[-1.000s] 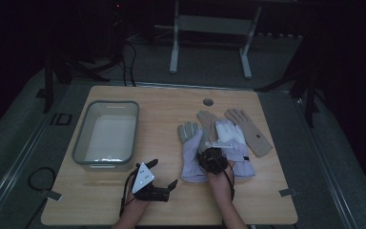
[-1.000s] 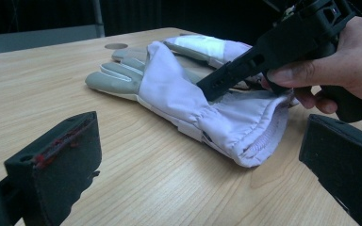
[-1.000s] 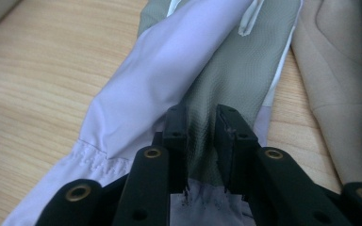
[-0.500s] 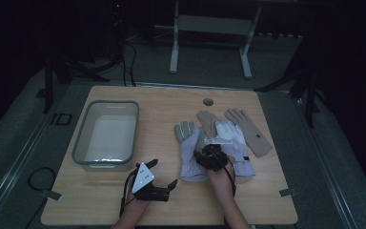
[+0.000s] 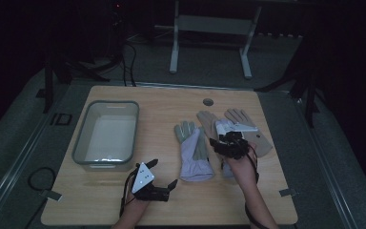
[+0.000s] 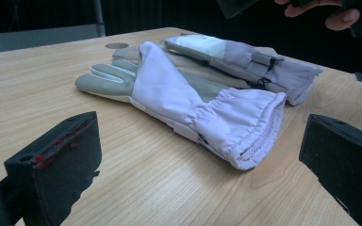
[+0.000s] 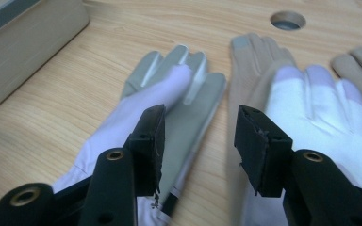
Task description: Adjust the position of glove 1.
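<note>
Hovering over lilac gloves [image 5: 195,152], right claw [image 5: 224,143] apart, left claw [image 5: 164,174] apart, bare table edge [image 5: 90,210] nearby

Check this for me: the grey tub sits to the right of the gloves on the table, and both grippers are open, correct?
Not quite. The high view shows the grey tub to the left of the gloves, not the right. The rest holds: the left gripper has its jaws spread wide near the table's front edge, and the right gripper is open above the gloves.
</note>
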